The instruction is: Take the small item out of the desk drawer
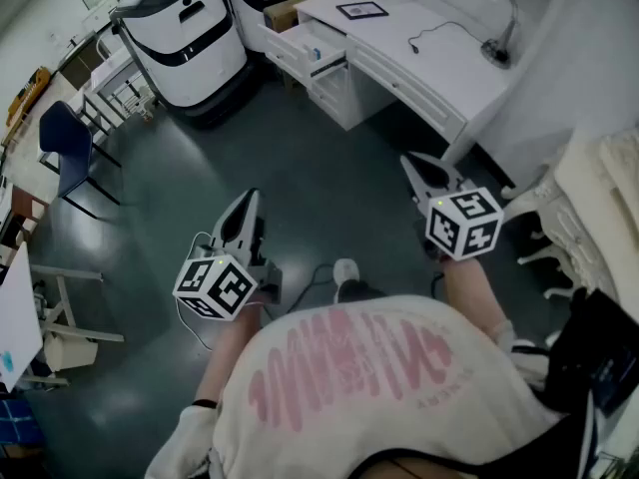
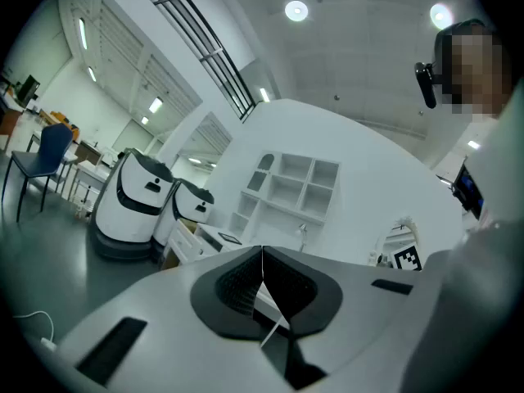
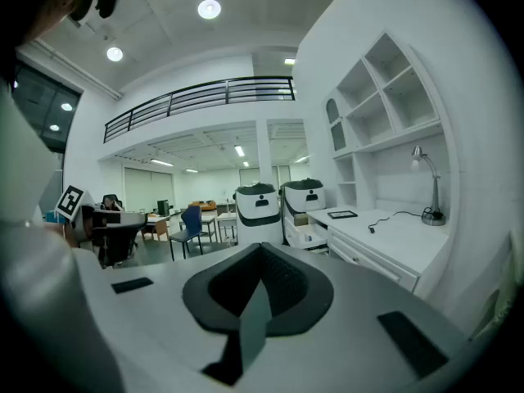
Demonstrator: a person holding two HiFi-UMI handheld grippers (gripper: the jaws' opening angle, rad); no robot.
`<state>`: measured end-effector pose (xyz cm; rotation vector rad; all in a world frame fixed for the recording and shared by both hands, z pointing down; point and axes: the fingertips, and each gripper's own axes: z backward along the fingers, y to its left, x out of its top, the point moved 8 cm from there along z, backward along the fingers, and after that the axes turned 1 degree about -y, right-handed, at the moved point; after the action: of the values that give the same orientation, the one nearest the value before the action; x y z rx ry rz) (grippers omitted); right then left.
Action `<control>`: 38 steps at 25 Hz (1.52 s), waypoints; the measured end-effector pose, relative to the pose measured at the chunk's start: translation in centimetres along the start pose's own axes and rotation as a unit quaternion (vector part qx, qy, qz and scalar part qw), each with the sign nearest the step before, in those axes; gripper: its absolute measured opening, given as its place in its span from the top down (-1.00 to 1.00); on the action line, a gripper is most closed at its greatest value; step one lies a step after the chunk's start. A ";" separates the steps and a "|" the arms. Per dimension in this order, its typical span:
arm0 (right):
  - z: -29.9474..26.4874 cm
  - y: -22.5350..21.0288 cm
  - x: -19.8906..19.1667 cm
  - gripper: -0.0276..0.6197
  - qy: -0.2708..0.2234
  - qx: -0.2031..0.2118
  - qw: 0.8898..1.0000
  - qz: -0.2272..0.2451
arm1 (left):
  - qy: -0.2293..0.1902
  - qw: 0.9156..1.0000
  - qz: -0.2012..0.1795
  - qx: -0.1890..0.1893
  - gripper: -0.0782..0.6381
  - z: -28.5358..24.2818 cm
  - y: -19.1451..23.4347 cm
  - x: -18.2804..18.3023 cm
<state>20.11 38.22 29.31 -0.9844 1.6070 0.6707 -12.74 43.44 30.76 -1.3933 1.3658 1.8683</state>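
The white desk (image 1: 439, 63) stands at the far side of the room, well ahead of both grippers. Its top left drawer (image 1: 300, 46) is pulled open, and a small blue item (image 1: 318, 54) shows inside. My left gripper (image 1: 247, 203) is held over the dark floor, jaws shut with nothing between them. My right gripper (image 1: 410, 164) is nearer the desk's front right corner, also shut and empty. In the right gripper view the shut jaws (image 3: 262, 250) point toward the desk (image 3: 385, 240) and its open drawer (image 3: 307, 234). The left gripper view shows shut jaws (image 2: 263, 254).
Two white and black machines (image 1: 185, 33) stand left of the desk. On the desk are a lamp (image 1: 499, 30), a framed tablet (image 1: 361, 10) and a cable (image 1: 439, 30). A blue chair (image 1: 65, 148) is at the left, a white ornate chair (image 1: 574, 218) at the right.
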 end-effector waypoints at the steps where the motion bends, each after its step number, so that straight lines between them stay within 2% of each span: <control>1: 0.0 0.1 0.0 0.86 0.001 0.000 1.000 -0.001 | 0.001 1.000 0.001 0.000 0.70 0.1 0.0 0.0; 7: -0.6 -0.7 -0.2 0.86 0.010 0.002 1.000 -0.007 | 0.007 1.000 0.007 0.002 0.70 -0.9 0.2 -0.4; 11: -2.9 -2.9 -0.8 0.86 0.005 0.009 0.999 -0.037 | 0.012 1.000 0.013 0.008 0.70 -3.0 1.3 -1.0; 20: -12.5 -10.2 0.8 0.86 0.017 0.019 0.999 -0.036 | 0.008 1.000 0.000 0.023 0.70 -12.0 5.7 0.2; 26: -19.8 -15.4 3.3 0.86 0.024 0.041 0.998 -0.034 | 0.007 0.999 0.010 0.041 0.70 -19.0 8.5 1.5; 30: -23.5 -18.4 4.6 0.86 0.025 0.058 0.997 -0.037 | -0.011 0.998 0.026 0.048 0.70 -23.0 9.6 1.7; 34: -26.4 -19.6 5.2 0.86 0.022 0.076 0.996 -0.041 | -0.027 0.997 0.022 0.062 0.70 -25.5 10.2 2.5; 38: -28.1 -19.5 4.7 0.86 0.033 0.085 0.995 -0.047 | -0.018 0.997 0.029 0.074 0.70 -27.0 11.4 2.6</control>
<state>22.66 4.08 33.23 -0.9592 1.6357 0.4324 -10.25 14.20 33.34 -1.2548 1.5082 1.7788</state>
